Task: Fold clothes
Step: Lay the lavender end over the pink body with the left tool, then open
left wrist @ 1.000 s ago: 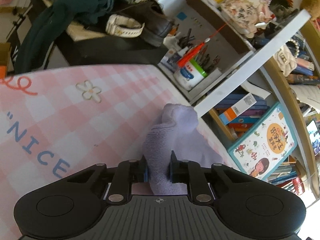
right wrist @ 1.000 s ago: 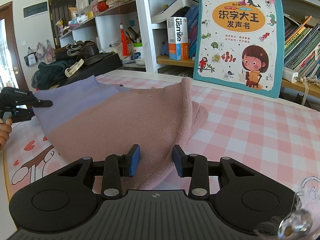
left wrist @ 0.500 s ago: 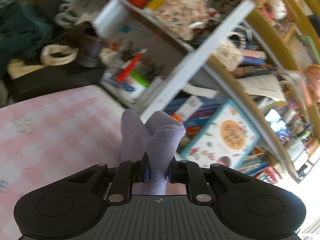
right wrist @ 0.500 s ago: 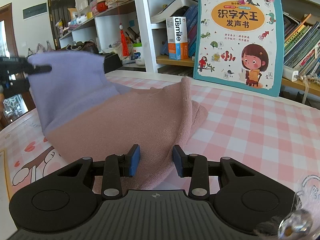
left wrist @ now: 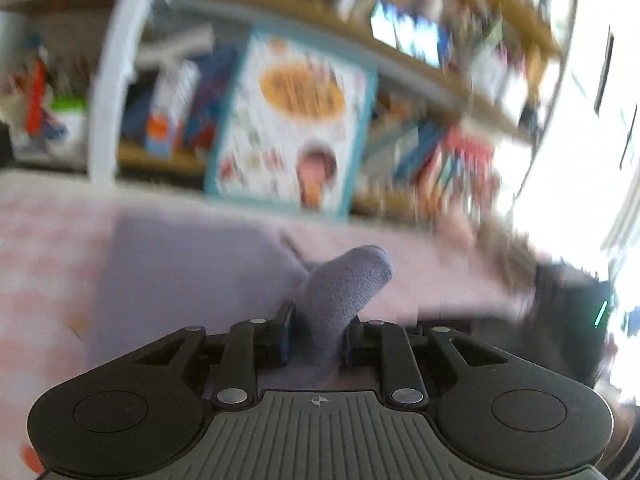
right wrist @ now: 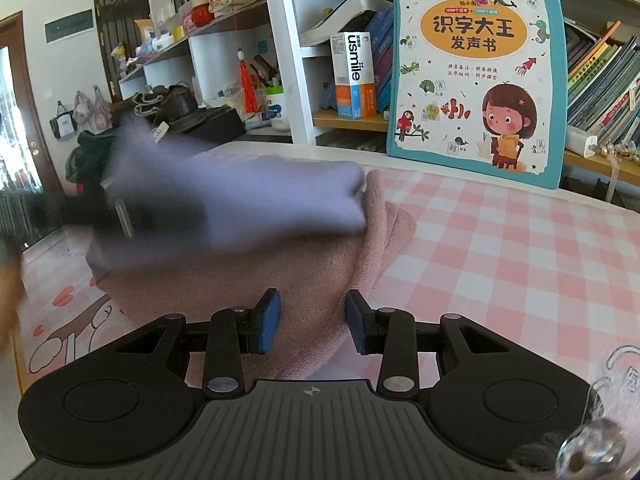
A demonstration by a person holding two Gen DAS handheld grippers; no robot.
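A knit sweater lies on the pink checked table (right wrist: 500, 260), its pink part (right wrist: 240, 276) below and its lilac part (right wrist: 248, 200) swung over it. My left gripper (left wrist: 320, 332) has a lilac fold (left wrist: 344, 280) standing up between its jaws, which are opening; the pads still touch it. From the right wrist it shows as a dark blur (right wrist: 92, 212) at the left. My right gripper (right wrist: 312, 324) holds still at the near edge, shut on the pink hem. The lilac panel (left wrist: 192, 272) spreads flat ahead of the left gripper.
A teal picture book (right wrist: 476, 76) leans on the white bookshelf (right wrist: 280, 52) behind the table. Shelves hold books, a white box (right wrist: 354, 76) and bottles. Dark clothes and a shoe (right wrist: 176, 104) lie at the far left. The left wrist view is blurred.
My left gripper has swung the lilac fold up and across over the pink part and rolled level. Its jaws have widened. The right gripper has stayed put.
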